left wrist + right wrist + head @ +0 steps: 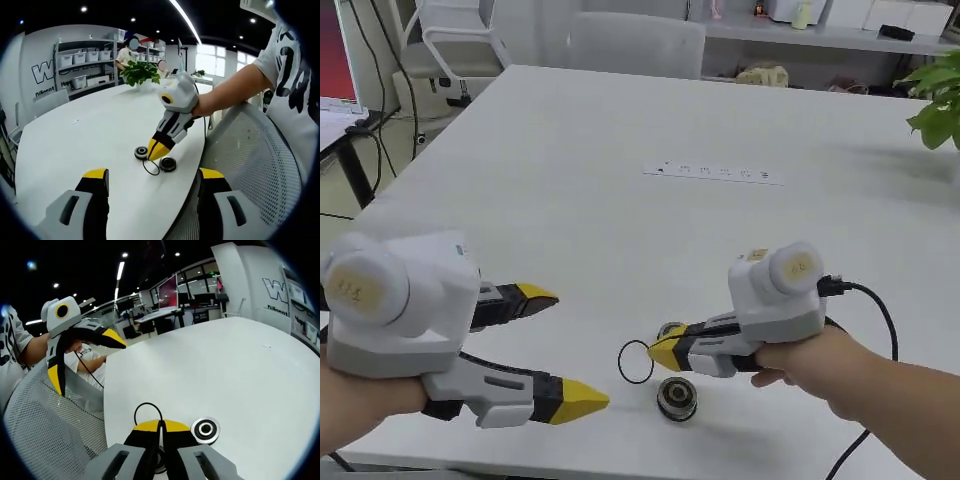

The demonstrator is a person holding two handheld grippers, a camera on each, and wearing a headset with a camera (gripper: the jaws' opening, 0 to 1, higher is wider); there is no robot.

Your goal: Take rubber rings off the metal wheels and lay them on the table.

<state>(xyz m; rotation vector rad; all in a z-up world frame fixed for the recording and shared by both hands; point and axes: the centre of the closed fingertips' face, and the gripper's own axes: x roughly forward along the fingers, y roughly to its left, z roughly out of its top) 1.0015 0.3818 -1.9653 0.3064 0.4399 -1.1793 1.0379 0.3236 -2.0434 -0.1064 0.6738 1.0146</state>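
Your left gripper (pixel 560 348) sits closest, low over the near edge of the tabletop (pixel 620 130), its yellow-tipped fingers (pixel 580 400) spread wide with nothing between them.

Across from it, the thin black rubber ring (pixel 635 362) is free of both wheels, down near the tabletop. Its edge is pinched in the fingers of your right gripper (pixel 665 350), which are closed tight together. In the right gripper view the ring (pixel 147 403) loops out from those fingertips.

One metal wheel (pixel 677 397), dark at the rim, stands on the tabletop just beside the ring on your side. The second wheel (pixel 670 328) is just behind the right gripper's fingers and partly hidden by them. In the left gripper view the ring (pixel 150 167) lies between the two wheels.

A black cable (pixel 880 300) trails from the back of the right gripper. Well beyond, a white power strip (pixel 713 172) lies flat on the tabletop, a green plant (pixel 935 100) shows at the far right, and a chair (pixel 635 40) stands at the far edge
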